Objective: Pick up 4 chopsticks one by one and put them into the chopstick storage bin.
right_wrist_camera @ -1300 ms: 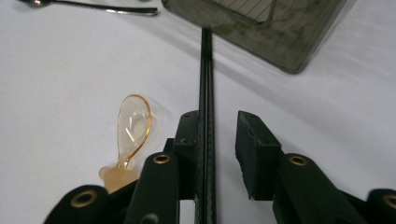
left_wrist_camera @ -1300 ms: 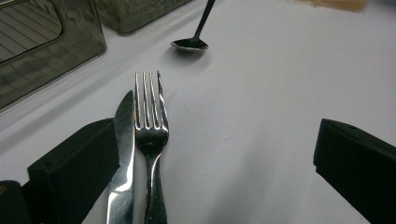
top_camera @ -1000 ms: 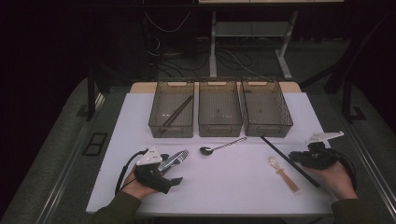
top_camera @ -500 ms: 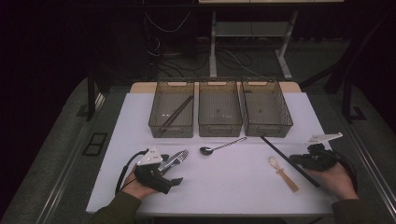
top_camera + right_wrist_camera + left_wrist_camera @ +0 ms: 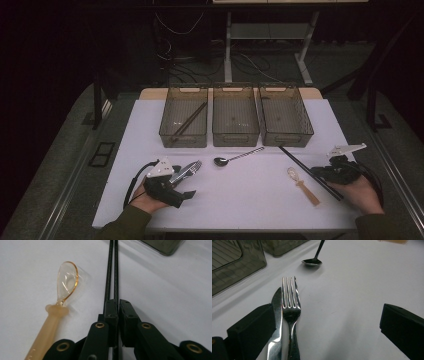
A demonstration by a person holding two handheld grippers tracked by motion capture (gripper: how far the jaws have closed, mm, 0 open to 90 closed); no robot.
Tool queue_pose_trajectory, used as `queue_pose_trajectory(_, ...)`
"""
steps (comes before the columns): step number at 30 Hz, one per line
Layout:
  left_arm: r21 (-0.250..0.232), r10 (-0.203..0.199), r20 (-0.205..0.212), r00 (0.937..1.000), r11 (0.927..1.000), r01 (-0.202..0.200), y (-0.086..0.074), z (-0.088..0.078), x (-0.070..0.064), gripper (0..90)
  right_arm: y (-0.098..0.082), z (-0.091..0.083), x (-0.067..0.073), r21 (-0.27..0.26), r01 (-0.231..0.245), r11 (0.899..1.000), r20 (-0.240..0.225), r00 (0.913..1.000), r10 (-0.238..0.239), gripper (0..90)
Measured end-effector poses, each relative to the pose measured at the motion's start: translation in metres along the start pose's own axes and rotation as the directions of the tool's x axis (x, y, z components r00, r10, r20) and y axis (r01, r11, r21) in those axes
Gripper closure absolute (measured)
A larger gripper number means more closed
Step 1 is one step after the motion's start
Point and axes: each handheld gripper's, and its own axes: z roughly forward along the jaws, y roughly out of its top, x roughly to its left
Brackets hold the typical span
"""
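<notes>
- Three smoky bins (image 5: 235,131) are sitting beyond both grippers; a pair of chopsticks (image 5: 188,121) is lying in the left one.
- A metal spoon (image 5: 237,156) is lying ahead of the left gripper (image 5: 189,194), whose jaws are standing wide apart beside a fork (image 5: 291,312) and knife (image 5: 276,322).
- The right gripper (image 5: 118,307) is clamping black chopsticks (image 5: 112,270), with a translucent amber spoon (image 5: 61,300) lying just left.
- Both hands are resting low on the white table (image 5: 250,200).

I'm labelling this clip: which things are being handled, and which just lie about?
In hand:
- pair of thin black chopsticks, clamped in the right gripper
- shiny metal fork and table knife, between the left gripper's open jaws

Lying about:
- dark metal spoon
- translucent amber plastic spoon
- three smoky plastic bins
</notes>
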Motion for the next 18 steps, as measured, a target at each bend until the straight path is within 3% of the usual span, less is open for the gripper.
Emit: queue_pose_trajectory(18,0.002,0.004,-0.001,1.0,1.0,-0.004,0.0001,0.0005,-0.0006,0.0,-0.0006,0.0006,0.0011,0.011,0.027,1.0,0.02,0.9994,-0.027,85.9)
